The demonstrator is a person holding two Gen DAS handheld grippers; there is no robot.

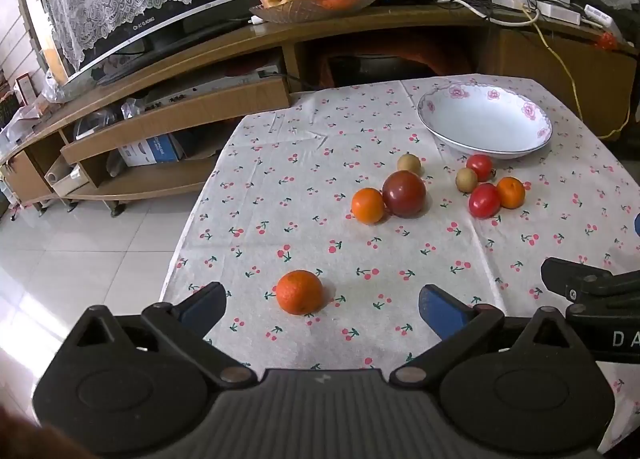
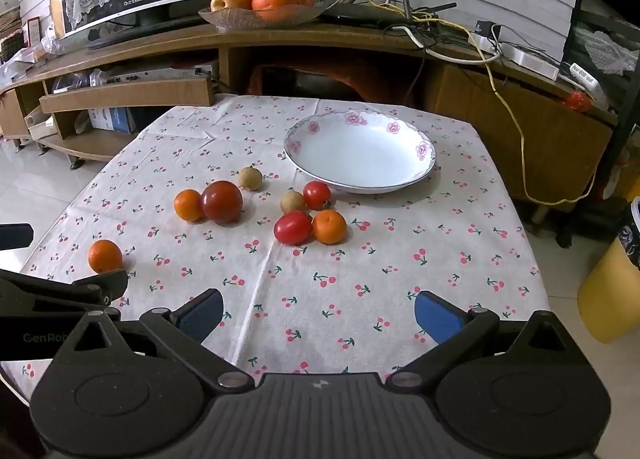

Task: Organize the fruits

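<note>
Right wrist view: "GenRob" on left gripper (image 2: 24, 251), both grippers' jaws apart.

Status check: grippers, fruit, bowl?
Left gripper open, lone mandarin between fingers, ungripped. Right gripper open, empty. White bowl empty; seven other fruits loose on tablecloth. Path clear.

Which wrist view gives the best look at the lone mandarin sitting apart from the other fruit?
The left wrist view: the lone mandarin sits close and large, between the open left gripper fingers. In the right wrist view the same mandarin is smaller, off to the left edge, just behind the other gripper's body.
</note>
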